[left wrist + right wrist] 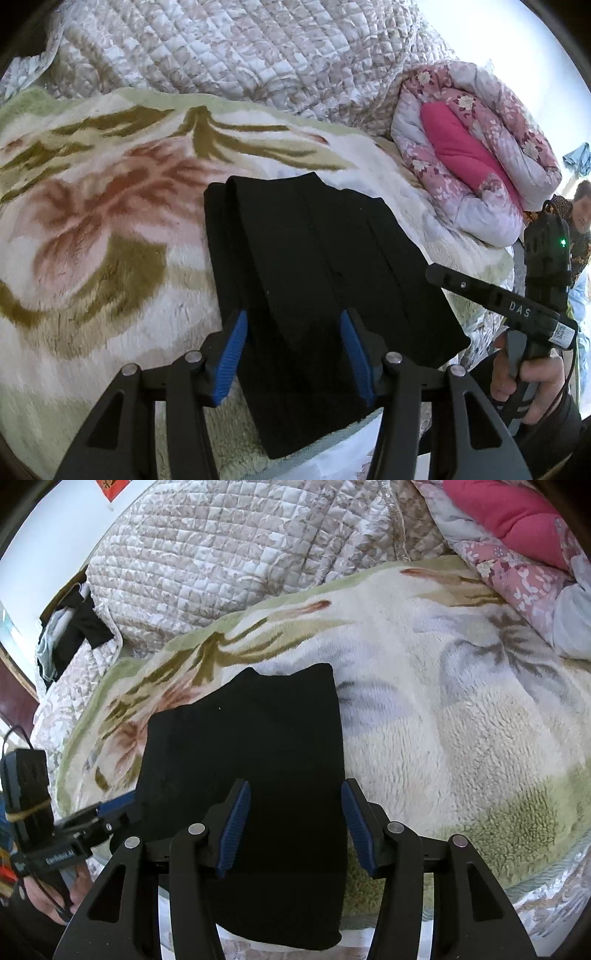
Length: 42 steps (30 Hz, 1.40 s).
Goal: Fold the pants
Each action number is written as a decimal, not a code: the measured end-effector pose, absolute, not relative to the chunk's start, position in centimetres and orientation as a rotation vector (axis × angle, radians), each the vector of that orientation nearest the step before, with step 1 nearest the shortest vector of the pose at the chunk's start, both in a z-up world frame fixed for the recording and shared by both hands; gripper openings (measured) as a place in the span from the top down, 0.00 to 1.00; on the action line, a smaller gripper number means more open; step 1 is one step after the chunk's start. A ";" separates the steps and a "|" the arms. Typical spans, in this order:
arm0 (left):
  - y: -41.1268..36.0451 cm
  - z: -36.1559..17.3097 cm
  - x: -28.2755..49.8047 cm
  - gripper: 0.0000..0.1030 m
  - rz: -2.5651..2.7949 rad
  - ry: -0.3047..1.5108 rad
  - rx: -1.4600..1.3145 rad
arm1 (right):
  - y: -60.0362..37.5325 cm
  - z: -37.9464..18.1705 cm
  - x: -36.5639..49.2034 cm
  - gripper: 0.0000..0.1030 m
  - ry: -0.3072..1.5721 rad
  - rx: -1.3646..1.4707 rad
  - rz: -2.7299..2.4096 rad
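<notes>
The black pants point(314, 288) lie folded in a long flat rectangle on a fleecy flowered blanket point(92, 206); they also show in the right wrist view point(251, 775). My left gripper point(293, 354) is open, its blue pads apart just above the near end of the pants, holding nothing. My right gripper point(295, 827) is open over the pants' near right edge, empty. The right gripper also shows at the pants' right edge in the left wrist view point(443, 275), and the left gripper at their left edge in the right wrist view point(122, 808).
A quilted beige bedspread point(229, 51) is heaped behind the blanket. A rolled pink floral quilt point(476, 155) lies at the right. A person point(581, 214) sits at the far right. Dark clothes point(70, 631) lie at the bed's far left edge.
</notes>
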<state>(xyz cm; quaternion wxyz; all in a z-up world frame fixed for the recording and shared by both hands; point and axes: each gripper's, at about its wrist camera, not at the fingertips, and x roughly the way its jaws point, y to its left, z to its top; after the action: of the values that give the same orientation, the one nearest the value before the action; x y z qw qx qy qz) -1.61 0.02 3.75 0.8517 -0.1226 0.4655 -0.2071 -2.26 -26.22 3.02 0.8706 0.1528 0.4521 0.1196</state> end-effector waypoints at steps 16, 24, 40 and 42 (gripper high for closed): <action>-0.3 2.9 -0.7 0.43 -0.428 0.980 -0.355 | -25.9 2.6 -2.2 0.50 0.910 0.272 0.224; 0.8 2.6 -1.6 0.66 -0.446 0.975 -0.438 | -25.8 3.1 -2.8 0.50 0.904 0.271 0.227; 2.1 2.8 -0.9 0.82 -0.425 0.984 -0.431 | -25.3 3.4 -3.0 0.50 0.913 0.263 0.233; 1.9 3.2 -1.0 0.80 -0.432 0.977 -0.417 | -25.1 3.5 -3.2 0.50 0.893 0.221 0.229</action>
<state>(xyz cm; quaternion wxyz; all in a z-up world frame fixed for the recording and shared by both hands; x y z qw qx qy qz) -0.99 1.91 3.17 0.8401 -0.1975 0.4621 -0.2043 -3.20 -25.05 3.46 0.8898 0.1065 0.4298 0.1104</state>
